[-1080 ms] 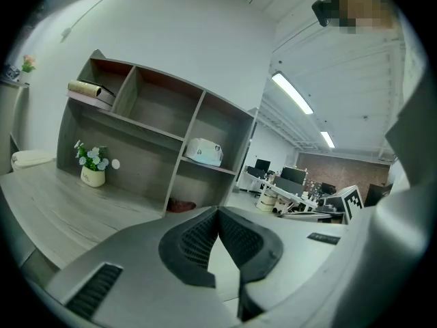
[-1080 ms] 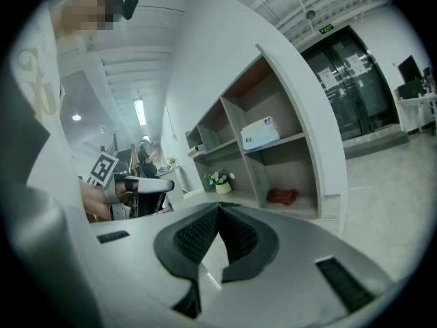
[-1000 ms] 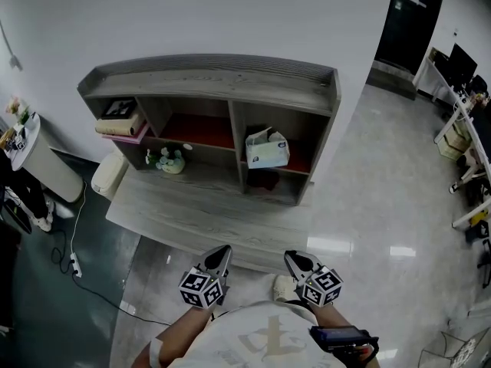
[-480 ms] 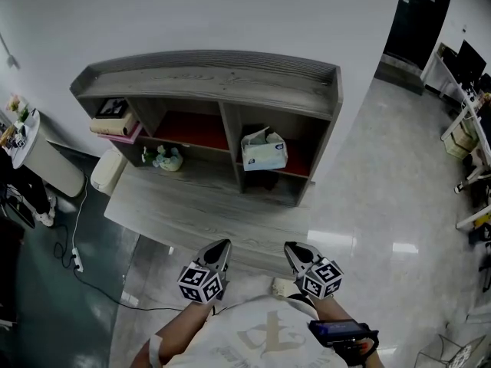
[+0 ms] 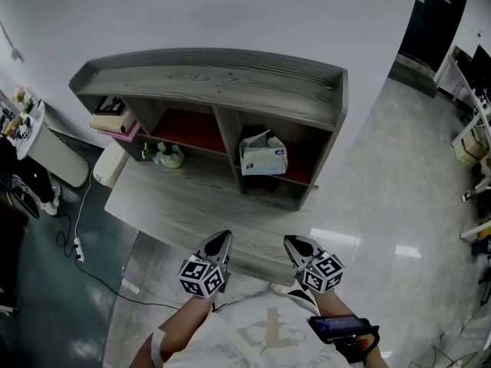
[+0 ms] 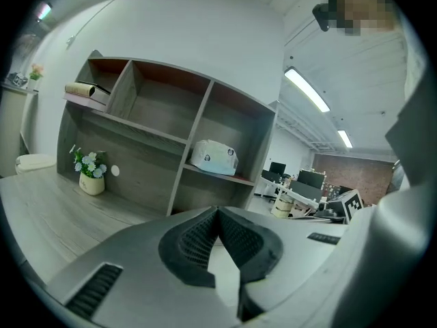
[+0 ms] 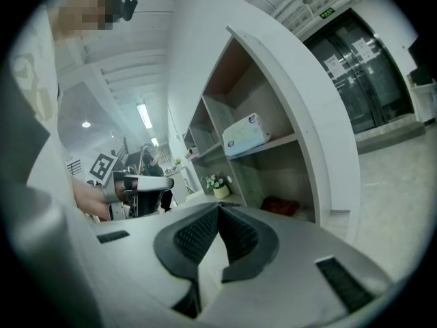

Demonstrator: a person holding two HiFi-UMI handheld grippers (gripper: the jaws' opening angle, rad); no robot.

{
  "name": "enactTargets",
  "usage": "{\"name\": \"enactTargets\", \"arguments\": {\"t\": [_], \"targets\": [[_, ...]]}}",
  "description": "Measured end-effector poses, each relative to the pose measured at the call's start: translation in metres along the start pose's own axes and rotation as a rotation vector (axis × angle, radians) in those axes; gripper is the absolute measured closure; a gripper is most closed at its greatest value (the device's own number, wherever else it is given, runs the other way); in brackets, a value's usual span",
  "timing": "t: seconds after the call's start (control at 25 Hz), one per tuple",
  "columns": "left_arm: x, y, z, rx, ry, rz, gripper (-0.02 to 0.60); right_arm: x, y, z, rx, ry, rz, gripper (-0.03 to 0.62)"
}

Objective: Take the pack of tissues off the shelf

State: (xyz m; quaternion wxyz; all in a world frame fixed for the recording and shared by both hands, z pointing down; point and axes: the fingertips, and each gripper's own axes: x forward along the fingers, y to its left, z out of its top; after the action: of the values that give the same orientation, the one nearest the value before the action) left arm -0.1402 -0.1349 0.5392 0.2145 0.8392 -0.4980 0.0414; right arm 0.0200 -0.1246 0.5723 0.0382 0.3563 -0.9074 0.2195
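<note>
The grey wooden shelf unit (image 5: 215, 83) fills the head view from 10 to 1 o'clock, backed against the white wall. Its lower board (image 5: 192, 209) runs out toward the person like a desk top. The unit has a left, a middle and a right bay.

The pack of tissues (image 5: 263, 158) sits on the mid-height board of the right bay, at 12 o'clock from the two grippers and well apart from both. It is white with a pale blue face, and a sheet pokes up at its top.

The left gripper (image 5: 221, 238) hangs at 7 o'clock of the frame's centre, just short of the board's near edge. Its pads are pressed together with nothing between them. The right gripper (image 5: 292, 242) is at 5 o'clock, with its fingers likewise closed and empty. Both point toward 12 o'clock.

A small flower pot (image 5: 170, 156) stands on the board at 9 o'clock of the pack. A dark red thing (image 7: 281, 205) lies in the compartment below the pack, at 6 o'clock of it.
</note>
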Motion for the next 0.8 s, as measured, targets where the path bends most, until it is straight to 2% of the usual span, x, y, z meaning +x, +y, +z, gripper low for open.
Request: {"name": "enactTargets", "arguments": {"t": [0.44, 0.8], "targets": [[0.041, 0.0, 0.017, -0.011, -0.028, 0.065, 0.569, 0.026, -0.028, 0.023, -0.032, 0.032, 0.112, 0.589], [0.068, 0.0, 0.04, 0.005, -0.083, 0.123, 0.568, 0.037, -0.045, 0.034, -0.057, 0.054, 0.192, 0.589]]}}
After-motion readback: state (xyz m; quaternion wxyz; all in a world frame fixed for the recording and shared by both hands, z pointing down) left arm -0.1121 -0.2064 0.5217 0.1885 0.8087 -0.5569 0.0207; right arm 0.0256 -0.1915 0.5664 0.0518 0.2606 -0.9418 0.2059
